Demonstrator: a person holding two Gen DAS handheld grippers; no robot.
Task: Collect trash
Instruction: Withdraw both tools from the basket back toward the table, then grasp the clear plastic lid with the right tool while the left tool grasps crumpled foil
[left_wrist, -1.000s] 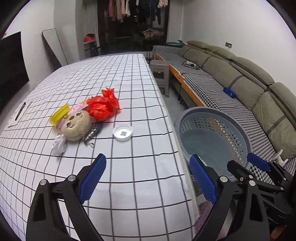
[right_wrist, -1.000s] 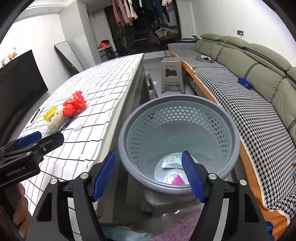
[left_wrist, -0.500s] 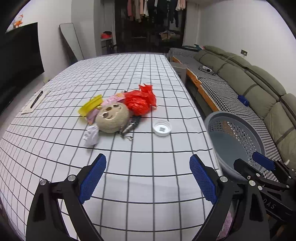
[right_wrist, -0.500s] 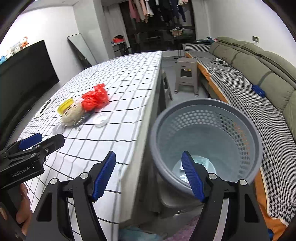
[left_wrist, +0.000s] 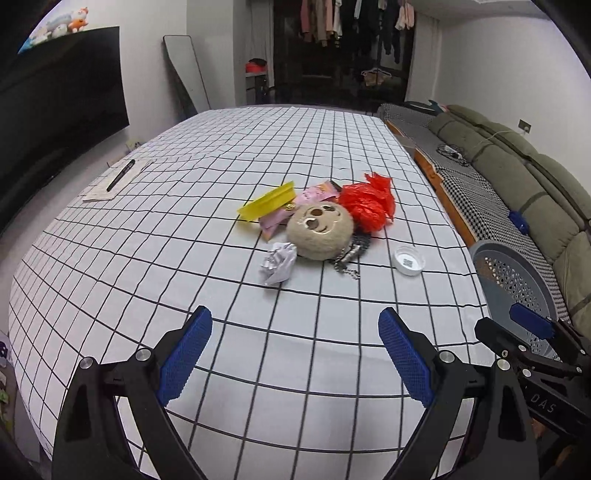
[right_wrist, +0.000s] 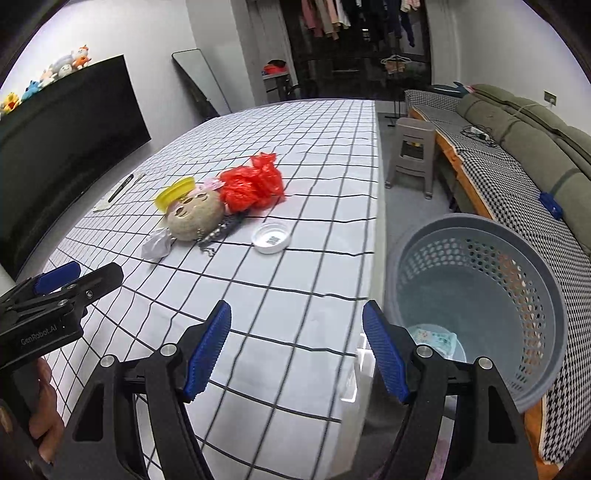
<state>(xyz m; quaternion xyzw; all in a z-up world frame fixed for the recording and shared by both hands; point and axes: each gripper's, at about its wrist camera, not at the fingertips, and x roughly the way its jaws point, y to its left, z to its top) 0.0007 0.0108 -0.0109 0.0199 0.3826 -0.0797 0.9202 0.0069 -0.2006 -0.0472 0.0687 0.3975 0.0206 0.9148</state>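
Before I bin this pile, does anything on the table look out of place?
Yes: a plush toy head with a ball chain lies among the red bag, wrappers and crumpled paper. It looks like a keepsake, not trash.

Left gripper & right gripper: both jaws wide apart, nothing btwn pads, side by side, angled downward.

"GenRobot.AI" on left tool; "DAS" on right tool.
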